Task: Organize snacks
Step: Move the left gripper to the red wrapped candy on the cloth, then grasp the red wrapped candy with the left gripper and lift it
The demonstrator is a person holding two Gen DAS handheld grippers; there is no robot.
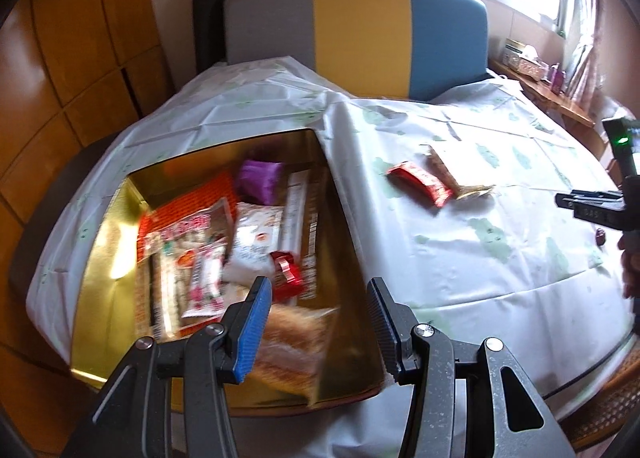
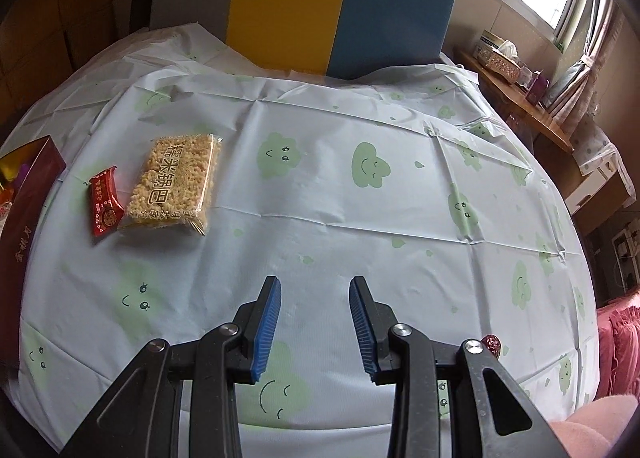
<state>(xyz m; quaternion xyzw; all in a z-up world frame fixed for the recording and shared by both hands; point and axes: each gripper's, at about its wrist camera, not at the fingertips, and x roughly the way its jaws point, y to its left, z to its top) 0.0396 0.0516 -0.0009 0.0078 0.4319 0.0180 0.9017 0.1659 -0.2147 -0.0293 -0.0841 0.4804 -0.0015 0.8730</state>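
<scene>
Left tongs (image 1: 320, 310) released over the box (image 1: 104, 278), orange packet (image 1: 292, 346) dropped beneath. Right tongs (image 2: 314, 314) released; next, reach forward-left for rice cake (image 2: 176, 186), red packet (image 2: 105, 200).

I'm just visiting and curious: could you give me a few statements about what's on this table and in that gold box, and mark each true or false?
1. The left gripper is open above the gold box. True.
2. The red packet lies beside the rice cracker pack on the tablecloth. True.
3. The right gripper holds a snack. False: it is open, holding nothing.
4. The box holds no snacks. False: several packets lie inside, including a purple one.
</scene>
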